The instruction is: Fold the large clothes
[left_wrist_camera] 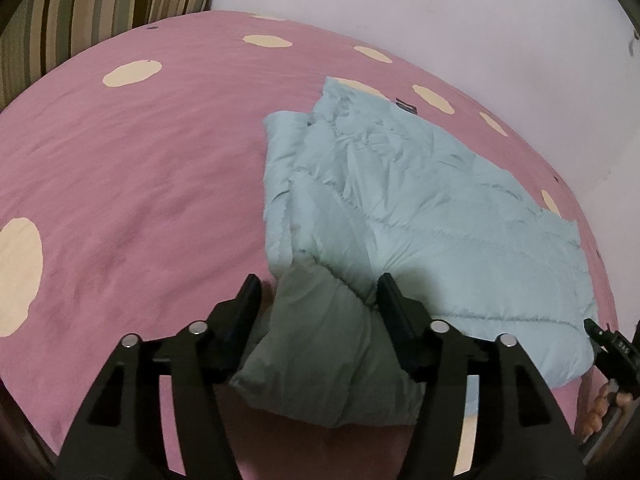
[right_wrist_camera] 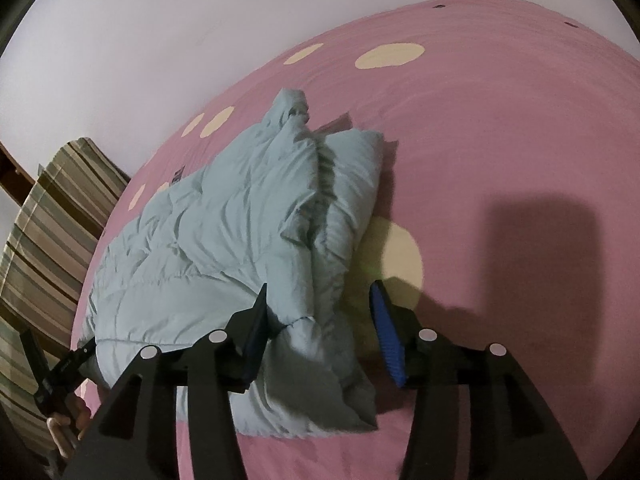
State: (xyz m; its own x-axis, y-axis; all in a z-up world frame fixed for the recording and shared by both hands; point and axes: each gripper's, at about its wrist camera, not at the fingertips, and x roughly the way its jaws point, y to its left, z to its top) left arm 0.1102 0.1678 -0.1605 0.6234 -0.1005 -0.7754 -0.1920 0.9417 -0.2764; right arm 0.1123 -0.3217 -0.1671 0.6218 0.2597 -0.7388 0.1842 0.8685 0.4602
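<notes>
A pale blue puffy jacket [left_wrist_camera: 420, 208] lies partly folded on a pink bed cover [left_wrist_camera: 140, 160] with cream dots. My left gripper [left_wrist_camera: 318, 292] is open, its jaws standing either side of the jacket's near corner, fabric between them. In the right wrist view the jacket [right_wrist_camera: 208, 240] lies left of centre. My right gripper [right_wrist_camera: 320, 300] is open, its blue-padded fingers [right_wrist_camera: 386, 332] straddling the jacket's near end. The right gripper's tip shows at the left wrist view's right edge [left_wrist_camera: 612, 344]; the left gripper shows at the right wrist view's lower left [right_wrist_camera: 52, 372].
A striped cushion or headboard [left_wrist_camera: 100, 8] stands at one end of the bed, also in the right wrist view [right_wrist_camera: 48, 232]. A pale wall [left_wrist_camera: 440, 20] runs along the bed's far side. The pink cover [right_wrist_camera: 500, 140] spreads wide beside the jacket.
</notes>
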